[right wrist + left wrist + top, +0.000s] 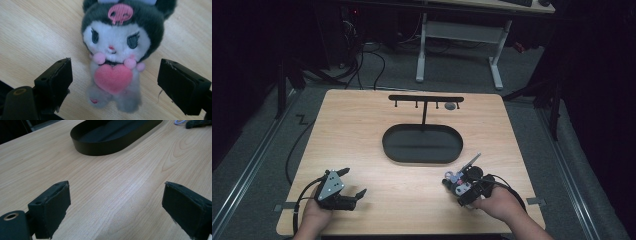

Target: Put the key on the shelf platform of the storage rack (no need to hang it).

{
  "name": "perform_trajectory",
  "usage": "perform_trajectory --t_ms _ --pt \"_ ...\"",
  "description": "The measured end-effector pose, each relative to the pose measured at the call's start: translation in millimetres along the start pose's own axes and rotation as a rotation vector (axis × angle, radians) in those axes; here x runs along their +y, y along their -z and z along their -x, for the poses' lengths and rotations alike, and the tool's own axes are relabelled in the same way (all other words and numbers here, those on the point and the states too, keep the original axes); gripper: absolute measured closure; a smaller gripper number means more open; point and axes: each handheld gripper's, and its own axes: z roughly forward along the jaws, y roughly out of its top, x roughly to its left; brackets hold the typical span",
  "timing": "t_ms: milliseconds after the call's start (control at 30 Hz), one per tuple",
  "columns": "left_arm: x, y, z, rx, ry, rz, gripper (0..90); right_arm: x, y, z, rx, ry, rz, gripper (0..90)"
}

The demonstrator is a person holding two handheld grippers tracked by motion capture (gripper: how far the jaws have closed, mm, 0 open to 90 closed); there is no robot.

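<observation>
Right gripper (113, 82) jaws spread wide, straddling the plush toy (116, 52) without touching it. Its lower body and pink heart (113, 78) sit between the jaws; its head lies past the jaw tips. It looks to be lying on its back on the wooden table (32, 32), face up at my camera.

Long axis runs feet to head, straight away from the jaws along the gripper's own line, head pointing far, feet toward the jaw roots. So closing here would pinch across the waist.

Risks as I see them:
- Soft, squashy body: jaws may bottom out on fur and slip off when I lift.
- Head looks heavy compared with the body, so a waist grip could let it droop or swing.
- The toy sits slightly toward the left jaw, so that pad would hit first and shove it sideways.

Left gripper (116, 203) jaws spread, nothing between them, bare table under; black oval tray (100, 147) well beyond the tips.
</observation>
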Motion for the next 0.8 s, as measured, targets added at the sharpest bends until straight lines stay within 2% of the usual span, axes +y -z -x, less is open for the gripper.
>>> perform_trajectory --t_ms 133,433,700,767,800 --pt "-0.1 -0.6 -0.1 -0.004 0.000 -0.004 8.8 -3.7 -5.1 0.4 0.011 -0.001 -0.006 15.0" --pt "0.3 -0.8 0.7 -0.008 -0.003 -0.007 9.0 -9.2 -10.2 0.3 0.002 0.011 -0.015 19.5" --pt "0.3 -1.3 0.7 -0.009 -0.005 -0.010 9.0 -13.9 -14.0 1.5 -0.003 0.015 -0.010 27.2" --pt "0.4 -1.3 0.9 -0.010 -0.007 -0.010 9.1 -13.9 -14.2 1.4 0.015 0.014 -0.006 33.0" --pt "0.4 -1.3 0.9 -0.010 -0.007 -0.010 9.1 -13.9 -14.2 1.4 0.015 0.014 -0.006 33.0"
